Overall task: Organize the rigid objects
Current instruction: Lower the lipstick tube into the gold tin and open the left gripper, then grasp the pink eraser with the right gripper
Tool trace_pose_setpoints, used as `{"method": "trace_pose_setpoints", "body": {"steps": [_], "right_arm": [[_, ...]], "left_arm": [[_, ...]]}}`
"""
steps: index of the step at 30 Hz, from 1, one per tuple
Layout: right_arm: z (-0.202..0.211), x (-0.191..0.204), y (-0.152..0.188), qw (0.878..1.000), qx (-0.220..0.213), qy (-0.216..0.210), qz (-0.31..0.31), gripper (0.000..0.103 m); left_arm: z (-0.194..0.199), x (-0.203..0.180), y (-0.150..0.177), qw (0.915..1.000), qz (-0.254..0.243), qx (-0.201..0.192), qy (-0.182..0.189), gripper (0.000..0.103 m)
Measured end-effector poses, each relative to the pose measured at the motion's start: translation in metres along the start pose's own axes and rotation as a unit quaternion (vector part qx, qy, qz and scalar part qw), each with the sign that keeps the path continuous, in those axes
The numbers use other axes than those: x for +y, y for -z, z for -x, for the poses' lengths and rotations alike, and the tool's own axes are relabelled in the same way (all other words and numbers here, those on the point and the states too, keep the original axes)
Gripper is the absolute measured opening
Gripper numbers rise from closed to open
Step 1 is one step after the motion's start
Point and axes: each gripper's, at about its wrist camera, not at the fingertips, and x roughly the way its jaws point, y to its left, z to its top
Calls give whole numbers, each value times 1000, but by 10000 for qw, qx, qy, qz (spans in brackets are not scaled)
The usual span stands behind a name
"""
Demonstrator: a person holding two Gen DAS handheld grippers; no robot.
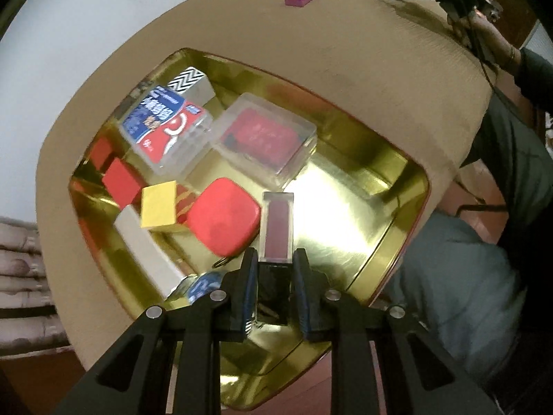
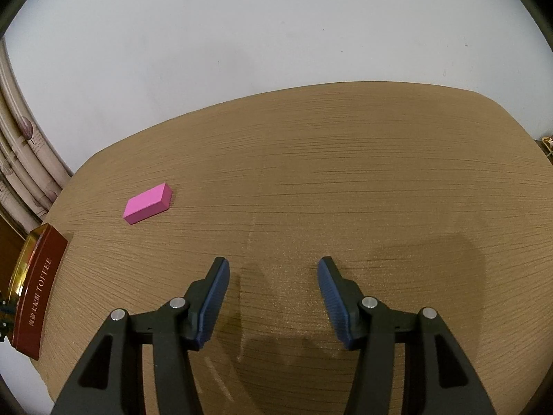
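Two grippers in my feeds. Left gripper (image 1: pixel 274 266) clamped on black cap of square clear tube (image 1: pixel 277 229) of dark rose liquid, held above glossy gold tin (image 1: pixel 387 186). Inside tin: rounded red case (image 1: pixel 223 216), flat yellow block (image 1: pixel 159 208), red cube (image 1: pixel 122 181), two clear plastic card boxes (image 1: pixel 264 138). Right gripper (image 2: pixel 273 294) spread wide, nothing between ribbed blue pads (image 2: pixel 331 297), above wood-grain table (image 2: pixel 345 173). Matte pink block (image 2: pixel 148 203) lies on table, well apart from tin.

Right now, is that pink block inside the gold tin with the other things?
No, the pink block lies alone on the bare table, well apart from the tin at the table's edge.
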Motion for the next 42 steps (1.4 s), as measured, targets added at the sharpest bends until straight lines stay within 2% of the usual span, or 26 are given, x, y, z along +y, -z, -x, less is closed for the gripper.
{"method": "trace_pose_setpoints", "body": {"steps": [3, 5, 6, 8, 10, 12, 14, 16, 17, 18, 19, 21, 22, 25, 27, 29, 31, 33, 34, 36, 39, 42], "right_arm": [[-2, 2, 1, 10000, -3, -22, -12, 55], [-2, -2, 1, 10000, -4, -33, -16, 55], [-3, -1, 2, 10000, -4, -29, -12, 55], [-3, -2, 1, 10000, 1, -10, 5, 55], [-2, -4, 1, 10000, 1, 9, 16, 55], [-1, -4, 1, 10000, 9, 42, 46, 55], [-3, 1, 0, 9998, 42, 143, 134, 55], [-5, 11, -2, 9991, 112, 274, 307, 55], [-6, 16, -4, 9991, 156, 125, 377, 55], [-7, 24, -6, 9986, 242, -112, 451, 55], [-9, 34, -9, 9975, 317, -258, 569, 55], [-11, 57, -16, 9950, 368, -370, 851, 55], [-14, 71, -21, 9932, 444, -482, 967, 55], [-21, 105, -36, 9912, 495, -676, 1025, 55], [-32, 128, -44, 9889, 610, -698, 1163, 55], [-42, 145, -48, 9873, 618, -567, 1346, 55], [-54, 155, -52, 9856, 714, -525, 1443, 55], [-66, 163, -54, 9849, 772, -214, 1537, 55], [-72, 165, -56, 9839, 792, -11, 1601, 55], [-81, 163, -60, 9845, 883, -95, 1510, 55], [-85, 158, -66, 9847, 864, 15, 1512, 55], [-89, 158, -70, 9832, 942, 60, 1563, 55]], "left_arm": [[6, -1, 2, 9999, -7, -14, -120, 22], [22, 4, 4, 9993, 250, -287, -57, 24], [28, 5, 5, 9986, 356, -400, -53, 34], [46, 8, 7, 9944, 719, -726, -252, 48], [63, 9, 10, 9851, 1284, -1118, -253, 48], [74, 8, 14, 9704, 1908, -1417, -420, 48], [83, 4, 19, 9487, 2628, -1670, -548, 48], [91, -12, 30, 9192, 3335, -1943, -779, 48], [94, -18, 33, 9102, 3517, -2030, -816, 50], [98, -30, 40, 8964, 3766, -2179, -841, 51], [100, -39, 44, 8892, 3873, -2256, -915, 53], [102, -62, 52, 8748, 4075, -2332, -1193, 67], [102, -73, 55, 8684, 4168, -2363, -1276, 69], [96, -90, 66, 8490, 4540, -2482, -1072, 70], [91, -90, 69, 8463, 4613, -2520, -862, 70], [89, -89, 68, 8465, 4602, -2534, -864, 70], [87, -86, 67, 8506, 4516, -2537, -907, 70], [88, -89, 67, 8509, 4484, -2580, -915, 70], [88, -90, 67, 8530, 4445, -2600, -855, 70], [84, -96, 65, 8556, 4402, -2598, -824, 70], [78, -100, 61, 8633, 4302, -2520, -785, 70], [74, -101, 61, 8651, 4305, -2476, -702, 70]]}}
